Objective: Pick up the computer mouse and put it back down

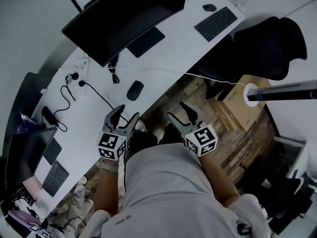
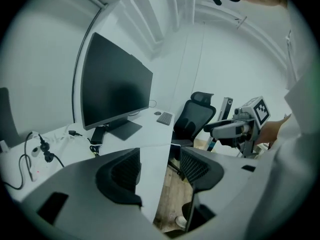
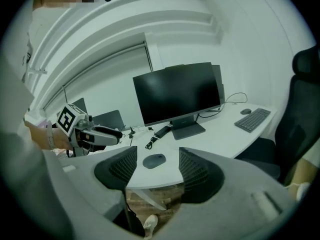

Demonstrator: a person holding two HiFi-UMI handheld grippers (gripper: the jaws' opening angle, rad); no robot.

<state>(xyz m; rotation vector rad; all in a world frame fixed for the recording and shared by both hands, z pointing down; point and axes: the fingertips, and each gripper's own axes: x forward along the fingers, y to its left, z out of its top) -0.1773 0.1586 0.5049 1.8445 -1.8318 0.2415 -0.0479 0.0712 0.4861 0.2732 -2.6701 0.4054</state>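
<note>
— Where were the tools?
— Nearest the body, short of the desk's edge. The left gripper (image 1: 126,114) and the right gripper (image 1: 177,110) both had their jaws apart, with nothing between them.
— And the mouse (image 1: 134,90)?
— Just beyond them, flat on the desk (image 1: 163,58) near its front edge, with the monitor (image 1: 124,19) farther back. It looked light, hard and smooth, probably slippery on top. I judged its two long sides the best place to pinch.

Left gripper (image 2: 160,166): jaws apart, nothing between them, lower centre. Monitor (image 2: 115,91) upright on white desk (image 2: 150,136), centre left. Black chair (image 2: 194,118) at centre. Right gripper (image 2: 216,129) mid-right.
</note>
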